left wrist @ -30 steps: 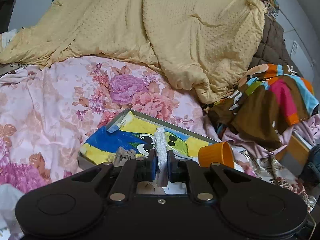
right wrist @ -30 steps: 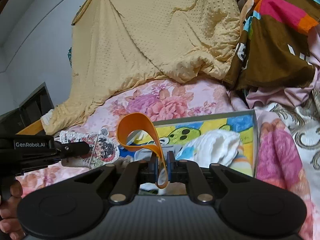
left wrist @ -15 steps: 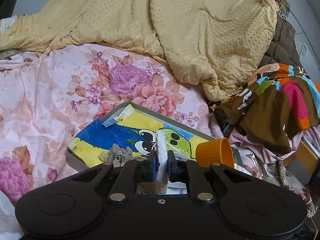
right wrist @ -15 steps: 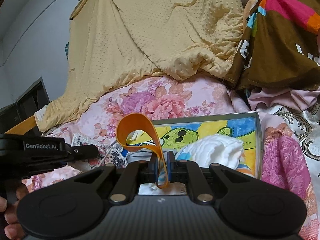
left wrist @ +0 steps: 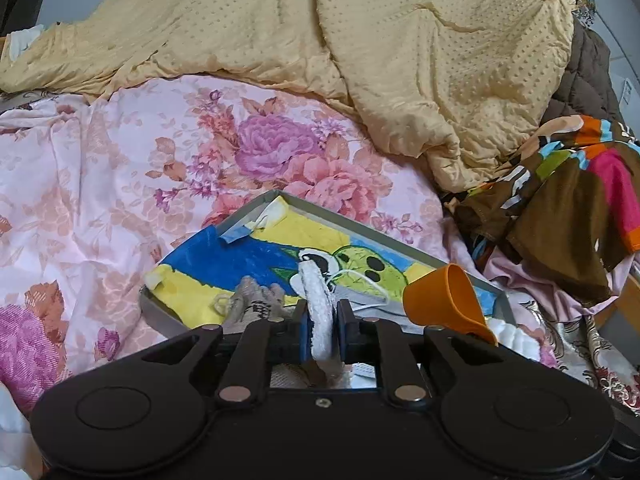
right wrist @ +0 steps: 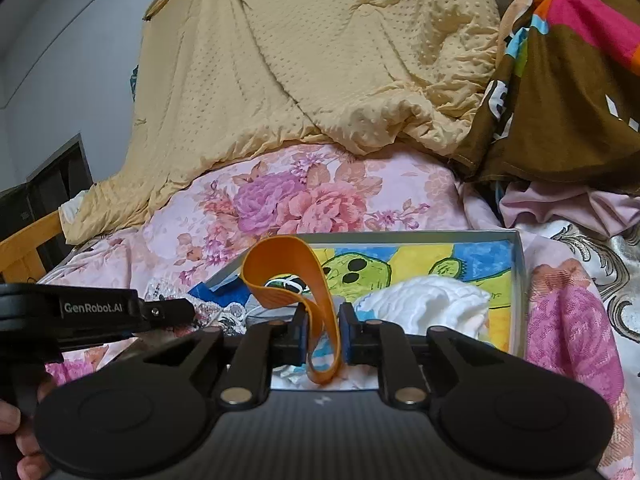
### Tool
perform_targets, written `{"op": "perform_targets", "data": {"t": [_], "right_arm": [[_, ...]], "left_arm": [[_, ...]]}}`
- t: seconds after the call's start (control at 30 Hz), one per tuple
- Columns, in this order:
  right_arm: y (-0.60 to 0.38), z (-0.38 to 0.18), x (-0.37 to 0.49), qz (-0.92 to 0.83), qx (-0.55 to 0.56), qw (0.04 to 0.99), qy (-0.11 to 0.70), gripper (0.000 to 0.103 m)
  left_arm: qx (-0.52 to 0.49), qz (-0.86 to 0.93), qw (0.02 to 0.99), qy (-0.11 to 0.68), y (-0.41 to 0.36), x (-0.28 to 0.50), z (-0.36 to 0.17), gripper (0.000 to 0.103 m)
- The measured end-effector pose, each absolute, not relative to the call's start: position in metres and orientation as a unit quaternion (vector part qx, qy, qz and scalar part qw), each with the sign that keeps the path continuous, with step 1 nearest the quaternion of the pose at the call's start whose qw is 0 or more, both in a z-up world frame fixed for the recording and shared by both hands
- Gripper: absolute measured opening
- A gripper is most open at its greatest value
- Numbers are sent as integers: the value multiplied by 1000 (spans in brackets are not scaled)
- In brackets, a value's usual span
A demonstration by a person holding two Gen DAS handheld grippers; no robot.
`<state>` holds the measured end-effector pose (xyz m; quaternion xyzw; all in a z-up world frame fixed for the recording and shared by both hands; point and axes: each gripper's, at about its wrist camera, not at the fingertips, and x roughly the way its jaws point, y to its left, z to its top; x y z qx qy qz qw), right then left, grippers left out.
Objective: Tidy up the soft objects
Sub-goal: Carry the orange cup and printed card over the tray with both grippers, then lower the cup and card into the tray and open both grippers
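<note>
A metal tray [left wrist: 360, 229] lined with a blue, yellow and green cartoon picture lies on the flowered bedspread. My left gripper [left wrist: 322, 320] is shut on a white fluffy cloth [left wrist: 316, 292] low over the tray's near side, and its jaws are opening. A grey knitted piece [left wrist: 256, 300] lies in the tray beside it. My right gripper [right wrist: 323, 332] pinches an orange rubber band [right wrist: 288, 276] that loops upright between its pads, and these jaws are opening too. A crumpled white cloth [right wrist: 424, 308] rests in the tray [right wrist: 518, 280]. The left gripper [right wrist: 180, 312] shows at the left edge.
A yellow dotted quilt [left wrist: 400, 60] is heaped at the back. A brown and multicoloured cloth [left wrist: 568, 216] lies to the right, with a wooden bed rail [right wrist: 28, 244] to the left. A clear plastic item [right wrist: 160, 290] sits behind the left gripper. A person's hand [right wrist: 16, 420] holds that gripper.
Both grippers have drifted closer over the tray, which looks larger in the right wrist view. The right pads stand slightly wider around the orange band. The left gripper keeps the white cloth.
</note>
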<state>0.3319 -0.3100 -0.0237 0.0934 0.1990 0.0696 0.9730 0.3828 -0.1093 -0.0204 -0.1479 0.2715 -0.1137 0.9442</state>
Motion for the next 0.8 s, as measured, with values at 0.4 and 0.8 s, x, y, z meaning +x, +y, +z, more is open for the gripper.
{"op": "perform_targets", "data": {"t": [0.4, 0.8], "right_arm": [[-307, -27, 331, 74, 88, 972, 207, 33], [-311, -17, 322, 76, 80, 976, 188, 71]], "left_arm": [[-164, -99, 942, 277, -99, 381, -27, 23], [-149, -98, 948, 264, -103, 364, -19, 62]]}}
